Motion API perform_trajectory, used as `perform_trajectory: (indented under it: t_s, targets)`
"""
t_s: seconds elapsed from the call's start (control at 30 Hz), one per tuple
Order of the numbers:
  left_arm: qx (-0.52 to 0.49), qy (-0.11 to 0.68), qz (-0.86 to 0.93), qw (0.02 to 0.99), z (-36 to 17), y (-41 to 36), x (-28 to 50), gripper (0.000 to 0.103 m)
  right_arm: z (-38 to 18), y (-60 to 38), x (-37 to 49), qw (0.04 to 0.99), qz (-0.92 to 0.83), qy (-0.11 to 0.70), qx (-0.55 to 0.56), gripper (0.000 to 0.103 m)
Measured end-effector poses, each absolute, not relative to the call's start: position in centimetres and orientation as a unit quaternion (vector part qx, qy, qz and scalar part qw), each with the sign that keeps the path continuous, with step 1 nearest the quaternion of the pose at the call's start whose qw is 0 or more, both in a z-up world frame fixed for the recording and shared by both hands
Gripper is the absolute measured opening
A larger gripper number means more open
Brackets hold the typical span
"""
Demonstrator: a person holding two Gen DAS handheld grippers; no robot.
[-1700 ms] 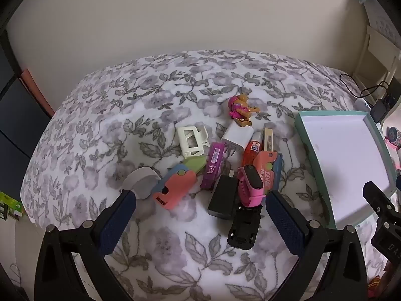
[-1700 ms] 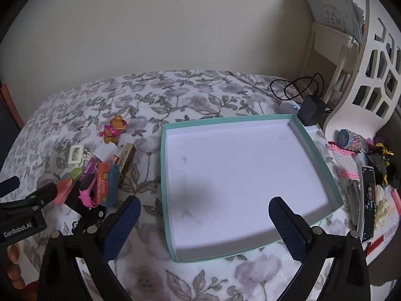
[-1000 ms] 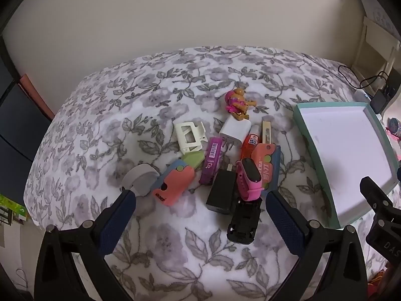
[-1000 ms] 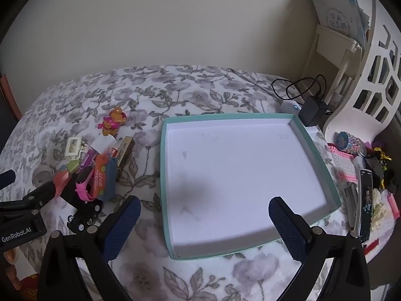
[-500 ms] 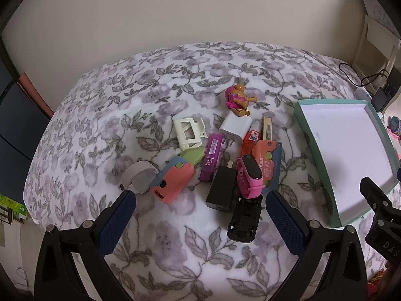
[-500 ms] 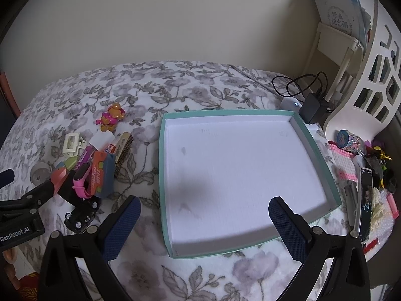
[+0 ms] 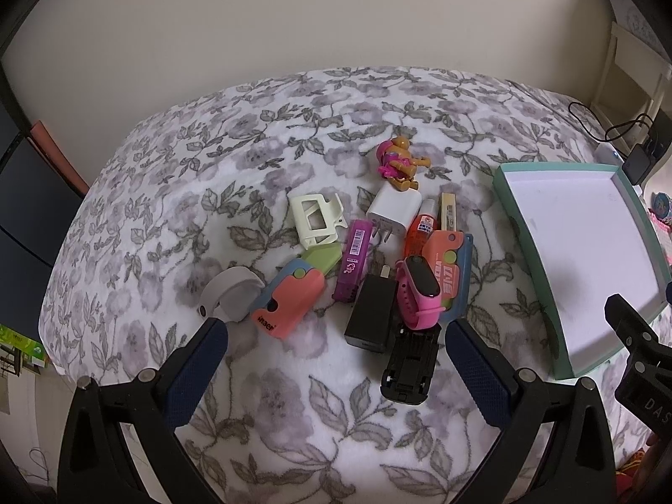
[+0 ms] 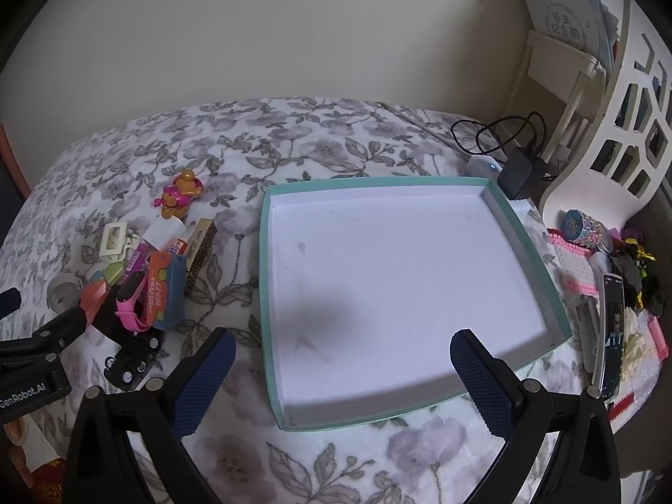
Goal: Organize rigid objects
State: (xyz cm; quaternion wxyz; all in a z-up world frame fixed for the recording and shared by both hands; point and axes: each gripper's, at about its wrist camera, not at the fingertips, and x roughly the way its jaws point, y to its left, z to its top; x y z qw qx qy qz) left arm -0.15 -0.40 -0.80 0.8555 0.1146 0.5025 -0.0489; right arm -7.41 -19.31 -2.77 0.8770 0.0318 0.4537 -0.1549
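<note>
Left wrist view: left gripper (image 7: 336, 334) hangs released above the pile of small objects (image 7: 378, 260) mid-bed, probably choosing one. Right gripper (image 8: 342, 348), also spread and empty, waits over the teal tray (image 8: 269, 277) near the bed's right edge.

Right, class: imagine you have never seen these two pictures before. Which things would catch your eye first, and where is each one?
First, the bright heap of small plastic items piled on the grey floral bedspread, with a pink smart band on top. To its right lies a wide, empty teal-rimmed white tray. Both the left tongs and the right tongs are open, holding nothing.
</note>
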Motion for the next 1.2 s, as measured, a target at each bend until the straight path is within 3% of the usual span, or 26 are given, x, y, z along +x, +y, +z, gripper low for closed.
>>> perform_trajectory:
  t_s: [1.2]
  targets:
    - [0.115, 0.503, -0.048, 0.855, -1.06, -0.35, -0.30, 0.103, -2.99, -19.43, -7.43, 0.876, -0.155, 0.456, 0.037, 0.103]
